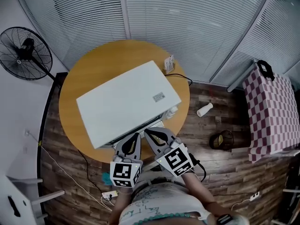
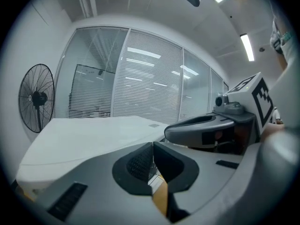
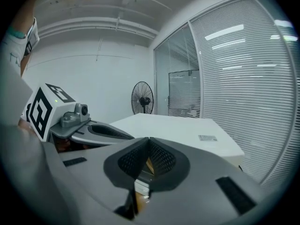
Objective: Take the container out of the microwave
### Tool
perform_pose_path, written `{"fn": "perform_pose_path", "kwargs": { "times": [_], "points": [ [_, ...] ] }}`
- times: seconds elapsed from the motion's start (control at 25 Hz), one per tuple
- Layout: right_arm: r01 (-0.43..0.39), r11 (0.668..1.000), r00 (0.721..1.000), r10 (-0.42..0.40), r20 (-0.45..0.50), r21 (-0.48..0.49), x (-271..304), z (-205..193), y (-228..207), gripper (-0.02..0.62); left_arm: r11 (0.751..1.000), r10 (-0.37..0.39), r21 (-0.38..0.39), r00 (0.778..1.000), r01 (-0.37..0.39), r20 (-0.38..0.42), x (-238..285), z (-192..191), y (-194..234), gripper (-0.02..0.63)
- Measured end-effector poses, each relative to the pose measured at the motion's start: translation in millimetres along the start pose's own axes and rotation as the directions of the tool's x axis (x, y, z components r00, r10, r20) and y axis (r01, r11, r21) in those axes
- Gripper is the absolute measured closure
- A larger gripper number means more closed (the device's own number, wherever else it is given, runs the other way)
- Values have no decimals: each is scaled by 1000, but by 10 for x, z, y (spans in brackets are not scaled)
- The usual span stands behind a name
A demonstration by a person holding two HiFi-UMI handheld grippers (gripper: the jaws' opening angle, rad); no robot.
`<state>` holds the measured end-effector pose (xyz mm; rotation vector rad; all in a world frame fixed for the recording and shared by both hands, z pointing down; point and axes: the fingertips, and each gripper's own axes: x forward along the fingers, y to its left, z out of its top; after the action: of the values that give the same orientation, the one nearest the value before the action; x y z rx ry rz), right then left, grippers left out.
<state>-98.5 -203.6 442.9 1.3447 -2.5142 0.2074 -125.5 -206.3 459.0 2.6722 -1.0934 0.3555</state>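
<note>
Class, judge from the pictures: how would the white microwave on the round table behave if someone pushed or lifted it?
The microwave is a broad, low, rigid box filling much of the table, so it likely feels heavy and would slide rather than tip. Its smooth, flat top probably offers little to grip.

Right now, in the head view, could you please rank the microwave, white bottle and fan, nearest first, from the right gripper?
1. microwave, directly ahead of the right gripper.
2. white bottle, floor at right.
3. fan, far left.
</note>
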Motion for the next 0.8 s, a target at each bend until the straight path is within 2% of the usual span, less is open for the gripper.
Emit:
{"fn": "perform_pose_path", "kwargs": {
  "times": [0.8],
  "points": [
    [115, 992, 992, -112, -52, 52, -233, -206, -205, 600, 999, -28, 22, 988, 31, -155, 452, -648, 143, 589]
  ]
}}
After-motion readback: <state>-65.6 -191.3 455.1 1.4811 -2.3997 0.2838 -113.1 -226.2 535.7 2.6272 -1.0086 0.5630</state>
